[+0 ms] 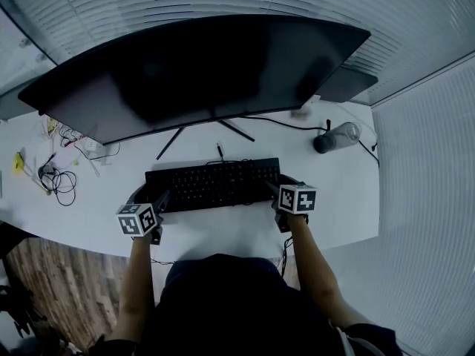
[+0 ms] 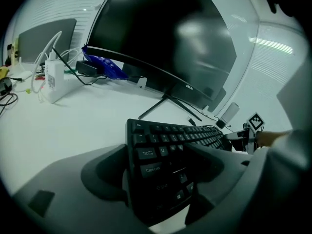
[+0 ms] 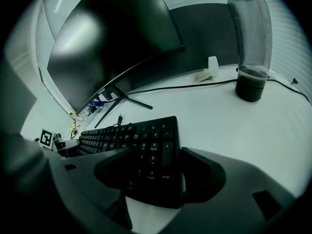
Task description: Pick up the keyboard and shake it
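Note:
A black keyboard (image 1: 211, 184) lies lengthwise in front of me on the white desk (image 1: 349, 191). My left gripper (image 1: 159, 199) holds its left end. In the left gripper view the keyboard (image 2: 165, 150) fills the gap, with one jaw against its end edge and the other over the keys. My right gripper (image 1: 276, 191) holds the right end the same way, with the number pad of the keyboard (image 3: 141, 150) between the jaws. I cannot tell whether the keyboard is off the desk.
A wide curved monitor (image 1: 200, 73) stands on thin legs just behind the keyboard. A clear bottle (image 1: 338, 136) with a dark base stands at the back right. Cables (image 1: 56, 176) and a white charger (image 2: 53, 79) clutter the left. The desk's front edge runs just under my grippers.

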{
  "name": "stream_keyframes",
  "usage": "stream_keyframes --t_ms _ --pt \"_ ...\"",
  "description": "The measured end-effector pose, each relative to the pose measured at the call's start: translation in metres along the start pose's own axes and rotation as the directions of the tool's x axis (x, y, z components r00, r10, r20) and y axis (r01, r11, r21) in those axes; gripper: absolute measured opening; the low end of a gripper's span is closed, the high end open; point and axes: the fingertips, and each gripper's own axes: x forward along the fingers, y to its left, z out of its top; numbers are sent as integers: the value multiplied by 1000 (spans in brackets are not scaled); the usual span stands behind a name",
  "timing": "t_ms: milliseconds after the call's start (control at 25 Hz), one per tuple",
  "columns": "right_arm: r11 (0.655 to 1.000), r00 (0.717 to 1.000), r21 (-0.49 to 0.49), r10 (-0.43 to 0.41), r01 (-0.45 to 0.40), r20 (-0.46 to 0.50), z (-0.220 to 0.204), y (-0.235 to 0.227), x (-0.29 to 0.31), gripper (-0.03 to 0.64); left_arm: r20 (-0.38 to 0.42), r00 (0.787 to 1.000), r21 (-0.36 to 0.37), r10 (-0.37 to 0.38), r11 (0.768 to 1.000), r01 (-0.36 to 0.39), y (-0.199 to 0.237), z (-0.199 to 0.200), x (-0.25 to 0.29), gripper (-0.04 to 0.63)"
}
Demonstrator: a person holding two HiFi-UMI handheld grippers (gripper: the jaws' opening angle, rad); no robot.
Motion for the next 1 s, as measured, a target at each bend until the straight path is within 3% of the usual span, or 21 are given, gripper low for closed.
stream_keyframes --t_ms 200,360,400,440,480,520,560,760,1000 --pt "999 992 -9 -38 39 123 8 1 -17 310 -1 996 7 88 996 -88 2 5 -9 379" --pt "992 958 -90 -64 92 278 29 28 -59 308 117 983 35 145 988 -150 -17 31 -44 379" --pt "987 947 -130 -48 93 317 37 42 -70 286 162 977 55 137 987 -148 -28 42 -55 379" --pt "981 933 -168 -31 97 358 48 57 -81 188 212 970 77 117 988 -136 -43 54 -65 357" --pt "975 916 -200 -12 100 400 59 72 -93 90 261 961 100 92 988 -122 -59 68 -76 234" --pt "969 898 -228 13 98 439 70 87 -105 63 306 950 126 70 986 -113 -75 82 -86 110" --pt "963 880 -253 43 89 474 81 104 -117 46 343 938 157 49 982 -109 -91 96 -97 52" --pt "931 772 -361 193 50 605 129 175 -183 32 487 873 299 -28 945 -136 -161 158 -151 25" --pt "879 587 -448 278 164 760 185 235 -288 28 653 750 374 -101 905 -204 -225 226 -226 23"
